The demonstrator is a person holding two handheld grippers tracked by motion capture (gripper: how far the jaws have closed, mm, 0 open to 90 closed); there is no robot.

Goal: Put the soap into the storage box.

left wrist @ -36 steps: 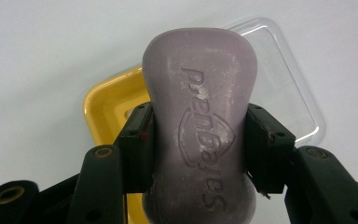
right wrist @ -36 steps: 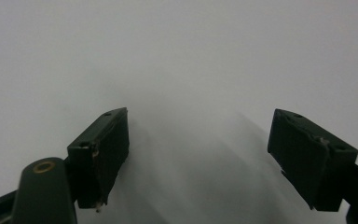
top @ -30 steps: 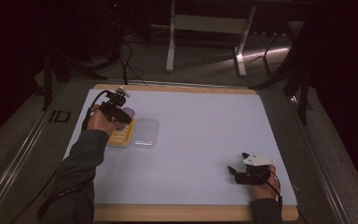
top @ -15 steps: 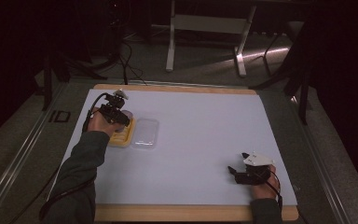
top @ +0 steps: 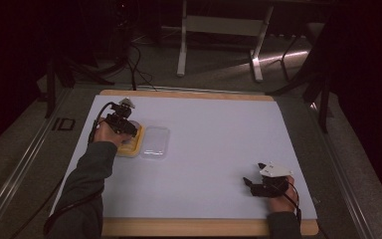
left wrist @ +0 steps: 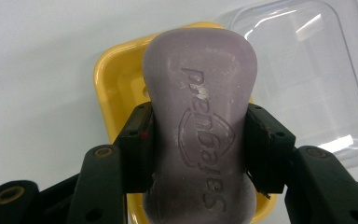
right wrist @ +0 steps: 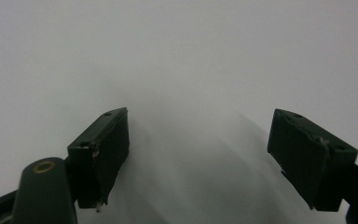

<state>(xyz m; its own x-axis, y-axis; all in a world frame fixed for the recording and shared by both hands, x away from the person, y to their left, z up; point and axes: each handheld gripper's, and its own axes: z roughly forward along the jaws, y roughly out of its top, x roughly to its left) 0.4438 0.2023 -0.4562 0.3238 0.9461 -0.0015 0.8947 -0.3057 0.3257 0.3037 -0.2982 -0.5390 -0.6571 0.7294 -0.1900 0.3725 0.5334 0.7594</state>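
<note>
A lilac bar of soap with embossed lettering is clamped between the jaws of my left gripper, right over a yellow soap dish. In the high view my left gripper hovers over that yellow dish at the mat's left side. A clear plastic lid lies flat on the mat just right of the dish; the same lid fills the upper right of the left gripper view. My right gripper rests low near the front right of the mat, and its jaws stand wide apart around nothing.
A white mat covers a wooden board whose edge shows front and back. Beyond the table are a metal stand's legs and cables on a dark floor. A sleeve reaches along the mat's left side.
None of the high-view frames differ noticeably; my left gripper stays over the dish and my right gripper has not moved.
</note>
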